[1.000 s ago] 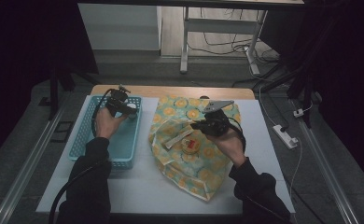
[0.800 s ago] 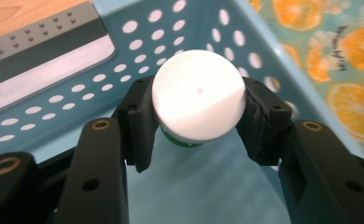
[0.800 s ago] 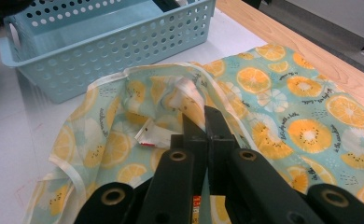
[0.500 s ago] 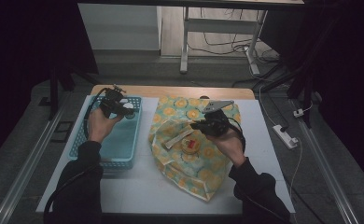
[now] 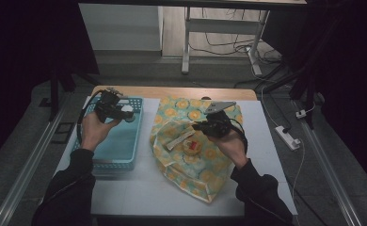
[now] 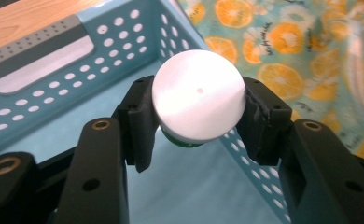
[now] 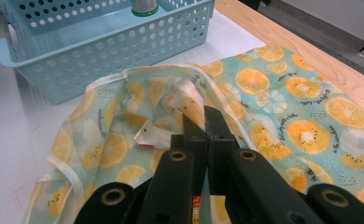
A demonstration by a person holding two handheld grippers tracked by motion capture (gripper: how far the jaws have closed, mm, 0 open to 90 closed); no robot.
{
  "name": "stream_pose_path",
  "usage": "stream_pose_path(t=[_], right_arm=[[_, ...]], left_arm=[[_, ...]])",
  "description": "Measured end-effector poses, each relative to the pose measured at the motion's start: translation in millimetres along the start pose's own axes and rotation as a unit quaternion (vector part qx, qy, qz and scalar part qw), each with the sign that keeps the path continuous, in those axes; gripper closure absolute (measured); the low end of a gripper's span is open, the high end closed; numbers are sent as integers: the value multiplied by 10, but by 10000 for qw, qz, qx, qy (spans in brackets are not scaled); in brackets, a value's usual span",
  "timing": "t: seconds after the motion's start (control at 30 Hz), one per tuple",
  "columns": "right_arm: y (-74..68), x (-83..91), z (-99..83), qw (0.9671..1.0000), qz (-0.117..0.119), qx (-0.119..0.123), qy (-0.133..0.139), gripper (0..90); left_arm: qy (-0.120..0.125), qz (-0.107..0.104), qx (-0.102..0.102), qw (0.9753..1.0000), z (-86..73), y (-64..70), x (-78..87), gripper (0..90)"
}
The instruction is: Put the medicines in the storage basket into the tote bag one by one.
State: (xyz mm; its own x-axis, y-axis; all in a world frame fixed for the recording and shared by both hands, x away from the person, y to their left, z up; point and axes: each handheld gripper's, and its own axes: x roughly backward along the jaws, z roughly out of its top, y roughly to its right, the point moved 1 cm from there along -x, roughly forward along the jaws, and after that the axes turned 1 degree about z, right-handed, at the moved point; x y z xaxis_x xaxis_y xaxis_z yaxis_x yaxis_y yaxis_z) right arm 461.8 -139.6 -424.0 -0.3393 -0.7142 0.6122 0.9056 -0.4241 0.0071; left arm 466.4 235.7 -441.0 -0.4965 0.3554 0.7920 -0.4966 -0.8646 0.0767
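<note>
Dim room around you, with the white table (image 5: 139, 197) lit and a blue basket (image 5: 120, 141) near its left edge. Your left gripper (image 6: 196, 123) has its jaws closed on a white-capped bottle (image 6: 198, 95), held over the basket's far right corner, cap toward the camera and the basket floor directly below it. Your right gripper (image 7: 204, 122) is pinched shut on a fold of the orange-print cloth bag (image 7: 283, 93), just beside the basket, holding its mouth open.
</note>
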Motion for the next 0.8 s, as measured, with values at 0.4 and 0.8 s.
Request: stream_pose_path(t=[0.4,0.8], right_arm=[[1,-15,-7,10000,5,-8,-22,895],[2,-6,-5,10000,3,-6,-15,895]], left_arm=[[105,-277,-232,9993,-81,253,174,508],[180,-547,-510,9970,-116,538,236,509]])
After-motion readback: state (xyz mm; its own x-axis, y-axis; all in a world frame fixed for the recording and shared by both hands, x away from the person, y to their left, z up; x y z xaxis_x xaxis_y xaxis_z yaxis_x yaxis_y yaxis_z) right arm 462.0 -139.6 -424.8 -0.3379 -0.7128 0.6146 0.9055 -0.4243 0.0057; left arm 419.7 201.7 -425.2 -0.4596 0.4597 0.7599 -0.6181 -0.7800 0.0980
